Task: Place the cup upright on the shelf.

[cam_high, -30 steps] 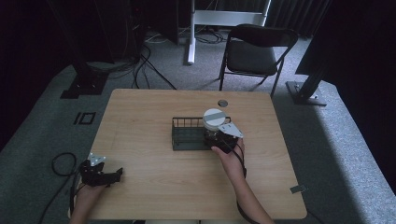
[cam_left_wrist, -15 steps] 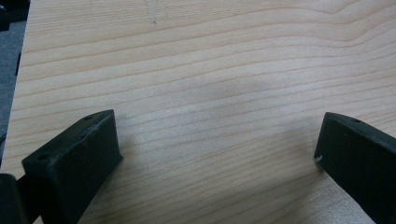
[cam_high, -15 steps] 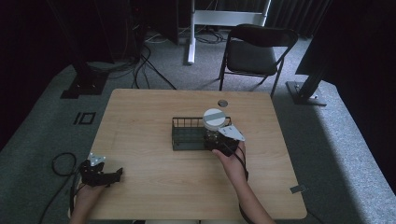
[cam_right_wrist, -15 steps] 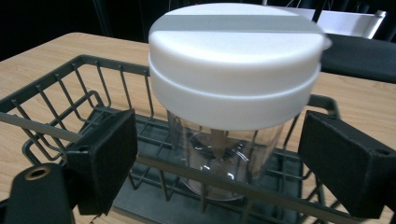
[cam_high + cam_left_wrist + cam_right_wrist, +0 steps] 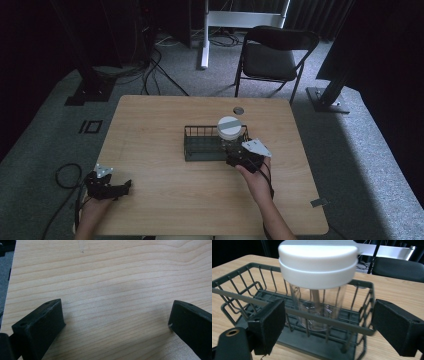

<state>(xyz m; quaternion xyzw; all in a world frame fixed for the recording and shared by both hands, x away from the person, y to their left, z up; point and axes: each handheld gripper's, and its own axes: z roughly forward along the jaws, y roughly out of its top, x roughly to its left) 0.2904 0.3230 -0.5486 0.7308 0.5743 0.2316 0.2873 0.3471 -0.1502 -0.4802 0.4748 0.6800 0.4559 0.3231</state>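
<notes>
Standing in the right end of a dark wire basket (image 5: 202, 143) on the wooden bench (image 5: 150, 120), a clear jar with a white lid (image 5: 230, 128) is seen from the high view with the right gripper (image 5: 239, 159) just beside the basket's near rim. The left gripper (image 5: 111, 187) rests far off at the bench's near-left corner. A small round disc (image 5: 238, 110) lies on the bench beyond the basket; a folding chair (image 5: 272, 52) stands behind the bench.

In the left gripper view, the two black fingers (image 5: 42, 325) are spread wide over bare wood grain (image 5: 112, 285), grasping nothing.

In the right gripper view, the fingers (image 5: 270, 325) are released and set wide, on the near side of the basket's wall (image 5: 317, 313), with the jar (image 5: 318, 302) upright behind the wires and its lid (image 5: 318, 262) rising above the rim. Nothing is held.

The near rail stands between the fingers and the jar's glass body. By this judgement, a straight push forward would strike the wire and shove the light basket across the bench, perhaps tipping the tall, top-heavy jar. Closing on the lid alone risks slipping off the smooth plastic, or lifting the lid off if it is loose. A reach over the rim looks the safer course.
</notes>
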